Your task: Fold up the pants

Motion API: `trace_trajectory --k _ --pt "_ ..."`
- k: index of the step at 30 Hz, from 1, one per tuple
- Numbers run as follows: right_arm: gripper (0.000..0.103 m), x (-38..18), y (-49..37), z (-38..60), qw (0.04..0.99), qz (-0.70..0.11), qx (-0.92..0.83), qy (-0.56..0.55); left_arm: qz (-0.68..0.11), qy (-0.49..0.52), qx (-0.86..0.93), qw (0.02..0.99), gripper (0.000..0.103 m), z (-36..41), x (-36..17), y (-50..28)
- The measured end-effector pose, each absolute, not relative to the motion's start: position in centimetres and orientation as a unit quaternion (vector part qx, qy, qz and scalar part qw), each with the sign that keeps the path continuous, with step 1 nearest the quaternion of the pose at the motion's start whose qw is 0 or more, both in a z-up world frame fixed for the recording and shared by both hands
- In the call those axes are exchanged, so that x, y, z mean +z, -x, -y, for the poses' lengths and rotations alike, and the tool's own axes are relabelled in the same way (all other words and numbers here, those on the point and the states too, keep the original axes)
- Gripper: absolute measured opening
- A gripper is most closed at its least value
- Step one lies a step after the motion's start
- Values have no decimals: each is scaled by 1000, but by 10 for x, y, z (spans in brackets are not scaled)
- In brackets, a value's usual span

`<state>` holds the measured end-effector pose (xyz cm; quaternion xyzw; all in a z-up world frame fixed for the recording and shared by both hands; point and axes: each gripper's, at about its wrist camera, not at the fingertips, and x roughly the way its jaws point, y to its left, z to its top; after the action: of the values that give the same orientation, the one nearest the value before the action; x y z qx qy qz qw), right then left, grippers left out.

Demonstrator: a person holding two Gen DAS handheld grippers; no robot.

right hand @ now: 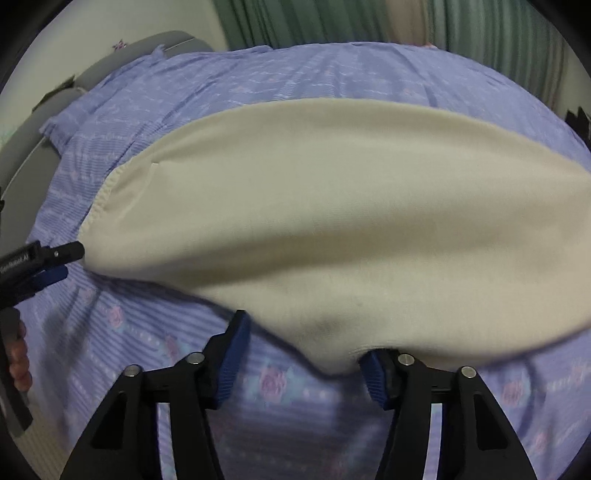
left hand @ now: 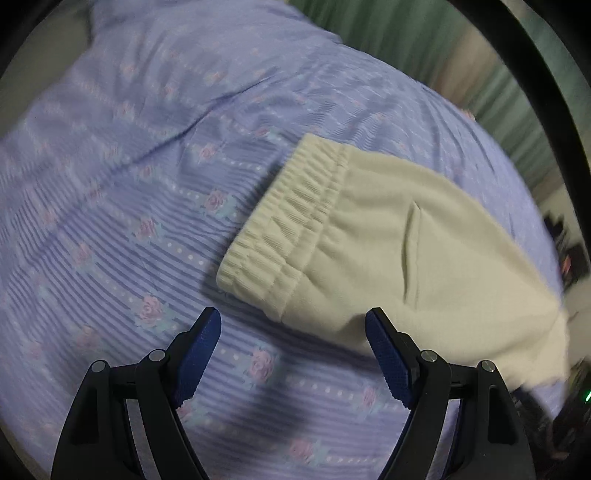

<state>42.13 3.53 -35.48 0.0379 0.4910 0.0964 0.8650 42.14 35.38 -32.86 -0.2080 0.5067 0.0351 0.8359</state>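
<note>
On a bed covered by a lilac, rose-printed sheet, a pair of cream pants is laid out flat, apparently already doubled leg over leg, with the elastic waistband turned toward the sheet's open middle and a side pocket slit showing. The left tongs are held apart just short of the waistband corner, with nothing between the blue pads; the right tongs are likewise held apart, one pad tucked at the cloth's near edge, no grip yet being made. Trouble is judged most likely at the pickup: only the top layer may be caught by either tongs, so that the halves are peeled apart when lifted, or the loose sheet may be pinched together with the pants and dragged into the fold. An uneven lift between the two ends could also leave the fold skewed, and the soft, creased bedding offers little support for a sharp crease. Green curtains are seen beyond the bed's far edge, a grey headboard at its far left corner, and dark clutter, too blurred to be identified, past the right edge.
</note>
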Motion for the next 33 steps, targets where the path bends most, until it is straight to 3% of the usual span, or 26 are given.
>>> trace_trajectory --k 8,10,12,14,18,22,28,31,33 --pt "51 -347 -409 -45 862 -495 105 18 -496 273 28 824 80 -354 -347 -446" --pt "47 -350 -405 -50 861 -496 107 38 -488 264 33 831 72 -350 -344 -453" --pt "41 -353 -406 -52 858 -499 109 55 -488 246 50 836 50 -348 -340 -462" --pt "24 -352 -409 -49 857 -503 102 55 -478 241 71 842 37 -350 -333 -467" --pt "10 -339 -409 -45 847 -516 112 60 -472 189 88 857 29 -337 -314 -472" --pt "6 -316 -390 -42 844 -514 132 70 -452 102 102 880 29 -321 -286 -470" --pt "5 -342 -385 -40 822 -551 128 68 -505 79 105 853 31 -337 -332 -477" --pt "5 -348 -384 -40 816 -560 124 71 -507 62 114 852 42 -335 -341 -479" --pt "5 -349 -386 -35 816 -564 115 53 -506 38 126 853 65 -333 -338 -480"
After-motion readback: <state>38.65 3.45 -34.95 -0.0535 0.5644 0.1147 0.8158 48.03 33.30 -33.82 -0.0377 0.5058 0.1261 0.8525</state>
